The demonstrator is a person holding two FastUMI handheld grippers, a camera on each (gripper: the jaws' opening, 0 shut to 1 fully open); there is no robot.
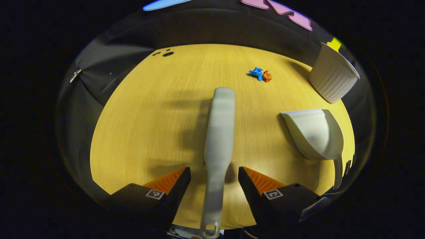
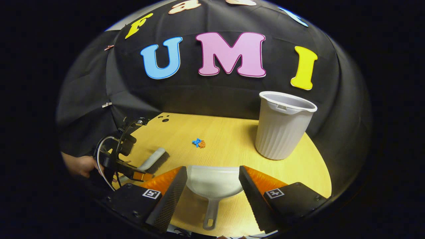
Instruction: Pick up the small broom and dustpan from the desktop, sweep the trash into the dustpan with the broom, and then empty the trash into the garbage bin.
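Broom point(image 1: 219, 132) lies on the desk point(image 1: 139, 126), handle between the left gripper's point(image 1: 214, 176) spread fingers, long axis toward 12 o'clock. Dustpan point(image 2: 214, 181) sits likewise inside the right gripper's point(image 2: 212, 179) spread fingers, untouched. Trash point(image 2: 199, 143) is at 12, bin point(image 2: 282, 127) at 1.

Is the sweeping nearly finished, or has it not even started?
Not started. The broom and dustpan both lie on the table, each between open tongs, left tongs and right tongs, not gripped. The blue and orange trash is unswept; it has yet to go into the bin.
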